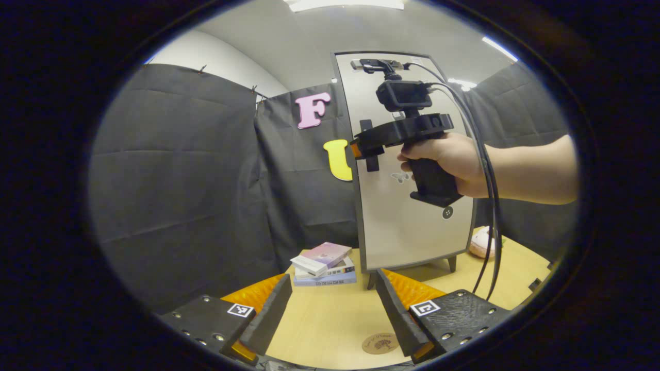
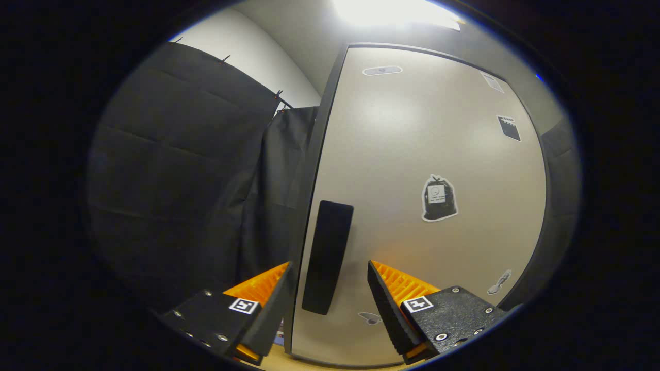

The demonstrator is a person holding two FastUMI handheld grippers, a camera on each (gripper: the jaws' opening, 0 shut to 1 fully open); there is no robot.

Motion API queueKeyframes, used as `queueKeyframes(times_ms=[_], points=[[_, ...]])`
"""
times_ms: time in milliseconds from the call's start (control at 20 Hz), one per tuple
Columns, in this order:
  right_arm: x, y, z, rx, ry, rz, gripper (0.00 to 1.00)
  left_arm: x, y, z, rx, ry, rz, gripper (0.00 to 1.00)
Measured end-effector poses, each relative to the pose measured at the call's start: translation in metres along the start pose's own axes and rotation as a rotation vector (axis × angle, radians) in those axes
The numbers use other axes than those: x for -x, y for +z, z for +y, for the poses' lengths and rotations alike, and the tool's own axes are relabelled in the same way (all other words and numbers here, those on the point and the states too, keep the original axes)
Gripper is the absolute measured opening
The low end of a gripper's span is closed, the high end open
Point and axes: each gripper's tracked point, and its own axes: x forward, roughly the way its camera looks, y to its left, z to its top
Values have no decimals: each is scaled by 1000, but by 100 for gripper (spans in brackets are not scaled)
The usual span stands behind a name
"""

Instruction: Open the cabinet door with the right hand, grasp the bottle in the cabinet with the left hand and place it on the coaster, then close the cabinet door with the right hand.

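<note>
Door handle [image 2: 327, 256] between right gripper's [image 2: 330, 299] spread fingers (untouched)

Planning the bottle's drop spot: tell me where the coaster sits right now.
In the left gripper view, the round brown cork coaster lies on the light wooden table, low in the frame, just beside the left claw's right-hand finger, in front of the closed grey cabinet.
</note>
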Motion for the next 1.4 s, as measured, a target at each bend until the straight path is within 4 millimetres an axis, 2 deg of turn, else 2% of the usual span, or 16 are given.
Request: queueKeyframes(times_ms=[50,100,150,250,400,650,750,850,900,950,1000,1050,1150,1200,1300,1400], points=[[-6,-7,1,8,0,30,71,1,0,-1,1,-4,2,94],[-9,-12,0,-1,0,58,63,1,-1,-2,4,-10,3,94],[-9,-10,0,-30,7,54,40,2,-1,-4,5,-17,5,97],[-8,-10,2,-10,56,48,34,3,-7,-6,-17,-25,23,94],[-8,-13,3,-18,109,47,30,6,-5,-6,-25,-29,18,96],[-4,-13,4,-45,152,69,20,10,-1,-3,-15,-25,7,94],[-1,-14,4,-44,166,75,20,15,2,-5,-16,-26,-9,93],[6,-13,5,-39,186,76,20,21,6,-15,-10,-71,-28,97],[11,-12,6,-29,195,78,20,23,8,-16,-18,-77,-33,90],[16,-11,7,-33,207,84,20,28,9,-15,-25,-78,-44,97],[19,-11,8,-43,220,86,20,29,11,-12,-33,-62,-43,96],[23,-9,8,-53,232,88,20,28,9,-9,-38,-48,-35,96],[33,-7,8,-75,240,91,20,24,19,-14,-38,-55,-47,94],[36,-6,8,-74,243,86,20,23,24,-14,-30,-63,-53,97],[39,-5,7,-66,250,75,20,18,26,-28,7,-130,-37,94],[41,-2,6,-76,263,82,20,16,33,-25,12,-151,-29,94]])
